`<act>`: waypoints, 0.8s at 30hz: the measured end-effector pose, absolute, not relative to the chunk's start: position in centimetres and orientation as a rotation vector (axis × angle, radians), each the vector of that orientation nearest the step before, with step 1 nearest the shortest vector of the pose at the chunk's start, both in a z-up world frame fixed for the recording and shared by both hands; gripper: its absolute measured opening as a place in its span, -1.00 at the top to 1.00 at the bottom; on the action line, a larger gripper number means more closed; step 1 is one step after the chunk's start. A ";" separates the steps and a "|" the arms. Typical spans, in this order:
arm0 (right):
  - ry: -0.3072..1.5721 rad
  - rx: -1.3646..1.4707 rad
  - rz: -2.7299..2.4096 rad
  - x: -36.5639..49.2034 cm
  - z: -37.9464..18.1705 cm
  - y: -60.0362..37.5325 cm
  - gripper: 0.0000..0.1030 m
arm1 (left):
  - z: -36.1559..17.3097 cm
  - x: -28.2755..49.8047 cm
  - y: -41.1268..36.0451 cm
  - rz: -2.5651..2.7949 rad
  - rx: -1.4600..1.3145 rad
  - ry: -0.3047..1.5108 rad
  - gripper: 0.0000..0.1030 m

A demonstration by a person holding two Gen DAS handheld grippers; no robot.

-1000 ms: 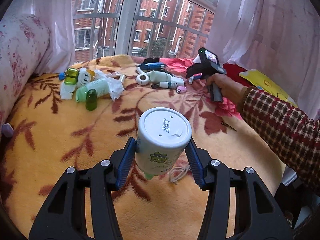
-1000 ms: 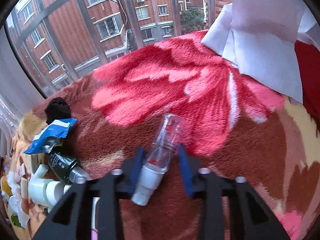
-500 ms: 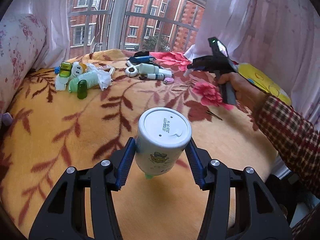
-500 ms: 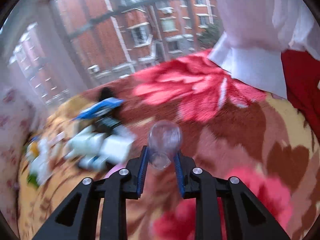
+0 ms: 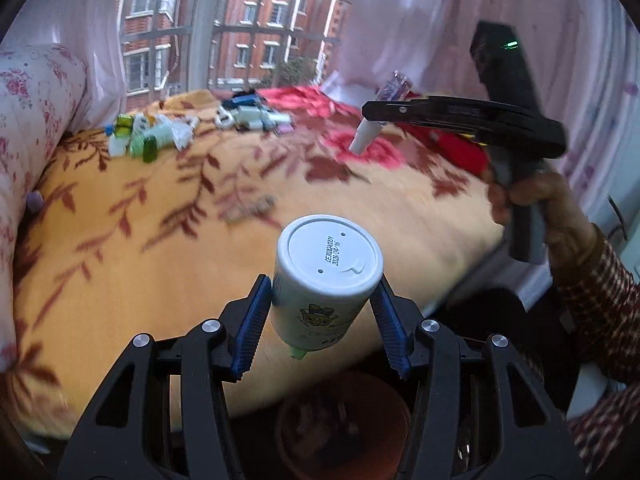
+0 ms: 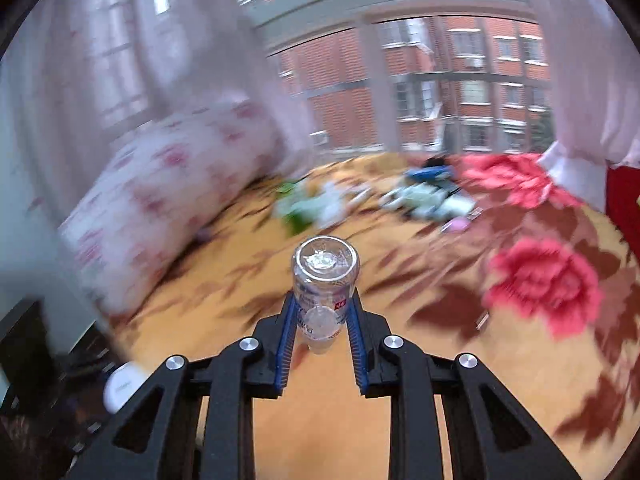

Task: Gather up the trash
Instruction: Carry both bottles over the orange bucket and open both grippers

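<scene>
My left gripper [image 5: 320, 308] is shut on a white plastic bottle [image 5: 326, 276], bottom toward the camera, held above a brown bin [image 5: 344, 420] below the bed's edge. My right gripper [image 6: 320, 332] is shut on a small clear bottle with a white cap [image 6: 324, 280], lifted over the orange blanket. The right gripper [image 5: 384, 110] also shows in the left wrist view with the clear bottle [image 5: 384, 112] hanging cap-down. Two piles of trash lie far back on the bed: green and white bottles [image 5: 148, 140] and white tubes with a blue wrapper [image 5: 252, 114].
An orange floral blanket [image 5: 160, 240] covers the bed. A flowered pillow [image 5: 24, 128] lies along the left side. Windows and pink curtains [image 5: 440, 20] stand behind. A red cloth [image 5: 460, 148] lies at the right. The trash piles [image 6: 360, 200] look blurred in the right wrist view.
Both grippers have pulled back from the trash piles toward the bed's near edge. The right gripper has lifted the clear bottle. The brown bin has come into view under the left gripper.
</scene>
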State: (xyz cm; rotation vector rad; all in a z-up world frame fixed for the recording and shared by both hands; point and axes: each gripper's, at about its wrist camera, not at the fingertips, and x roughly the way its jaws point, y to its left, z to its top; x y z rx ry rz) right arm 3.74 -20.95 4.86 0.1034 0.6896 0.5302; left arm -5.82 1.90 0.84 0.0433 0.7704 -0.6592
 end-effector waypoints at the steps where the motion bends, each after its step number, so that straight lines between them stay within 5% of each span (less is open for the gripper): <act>1: 0.699 0.095 0.552 1.9 4.7 -20.3 0.53 | 0.6 -6.7 1.8 -0.670 0.055 0.787 0.02; 14: 1.197 0.022 0.674 -11.6 -10.9 -15.8 0.51 | -11.7 -11.9 -1.2 -0.772 0.121 1.224 0.01; 18: 1.278 -0.004 0.608 -12.4 -13.5 -15.9 -0.48 | -14.0 -11.4 -1.8 -0.737 0.134 1.326 -0.28; 24: 1.156 0.013 0.578 -11.6 -10.5 -17.7 -0.51 | -12.4 -11.0 -1.1 -0.751 0.115 1.250 -0.28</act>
